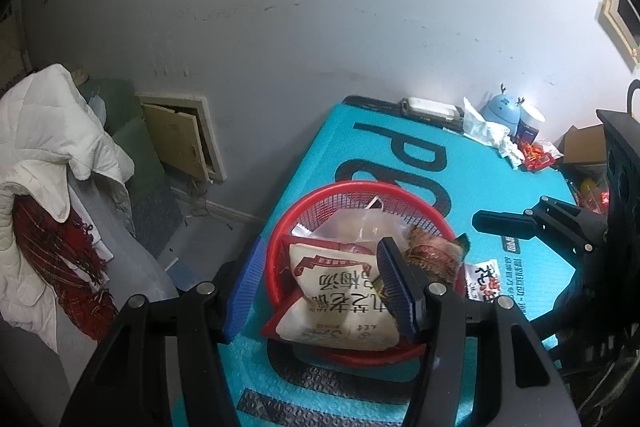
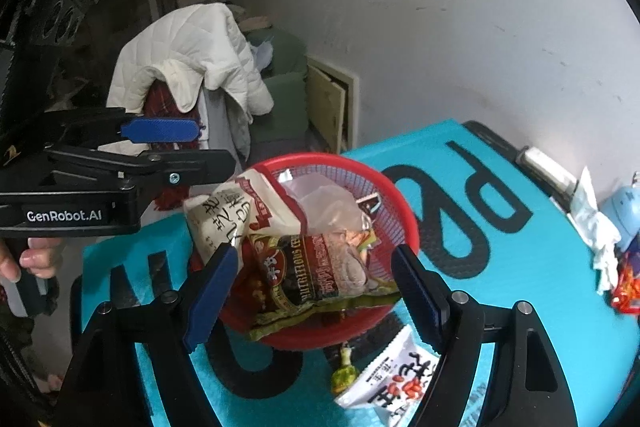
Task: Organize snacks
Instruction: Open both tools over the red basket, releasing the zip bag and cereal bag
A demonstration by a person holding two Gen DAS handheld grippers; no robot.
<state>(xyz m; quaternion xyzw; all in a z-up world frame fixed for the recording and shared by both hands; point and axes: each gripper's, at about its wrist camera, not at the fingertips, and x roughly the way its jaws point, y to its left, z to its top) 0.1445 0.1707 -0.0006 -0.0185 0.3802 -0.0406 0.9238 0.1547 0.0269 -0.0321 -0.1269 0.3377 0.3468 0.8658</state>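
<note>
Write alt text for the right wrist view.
A red basket piled with snack bags sits on a turquoise table, framed by the open right claw. A white peanut packet lies on the table just outside the basket; the left claw reaches in from the left.

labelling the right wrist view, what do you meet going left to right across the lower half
left gripper → white snack bag → dark cereal packet → red basket rim → white tissue → red wrappers
</note>
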